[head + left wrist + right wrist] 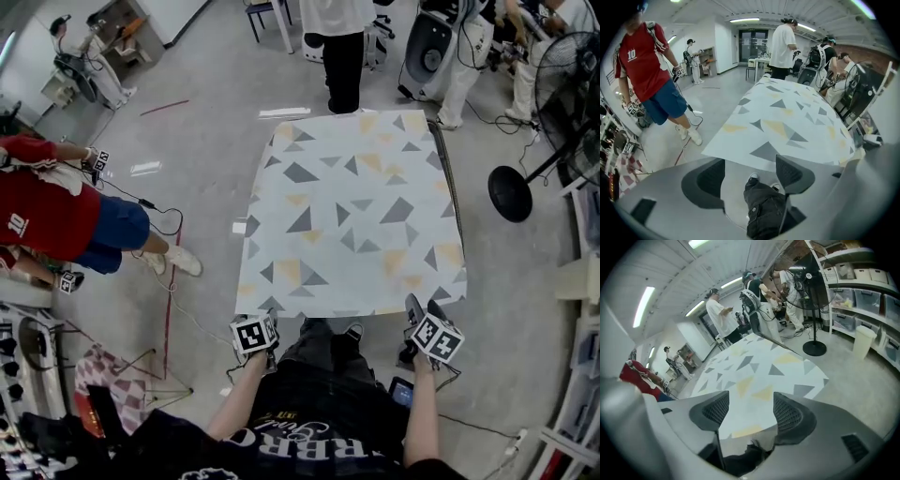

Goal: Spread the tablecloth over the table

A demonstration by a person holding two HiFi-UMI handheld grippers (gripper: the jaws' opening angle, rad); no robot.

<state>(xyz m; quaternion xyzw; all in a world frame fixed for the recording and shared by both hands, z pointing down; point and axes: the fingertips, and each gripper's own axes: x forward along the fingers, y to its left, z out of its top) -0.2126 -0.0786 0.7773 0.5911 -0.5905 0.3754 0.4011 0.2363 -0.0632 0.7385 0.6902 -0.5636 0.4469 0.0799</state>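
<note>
The tablecloth [352,216], white with grey and yellow triangles, lies flat over the table, and its near edge hangs just ahead of both grippers. My left gripper [258,330] is by the cloth's near left corner. It is open, with only floor and a dark trouser leg between its fingers [710,176]. My right gripper [424,311] is at the near right corner, also open, and its pads [787,414] frame the cloth's near edge without pressing it. The cloth [787,117] runs away from the left gripper [750,169], and the cloth [750,366] likewise from the right gripper [746,412].
A person in a red shirt [47,216] crouches left of the table with cables on the floor nearby. Another person [342,47] stands at the table's far end. A standing fan [511,192] and shelving are on the right. Checked fabric [108,380] lies at lower left.
</note>
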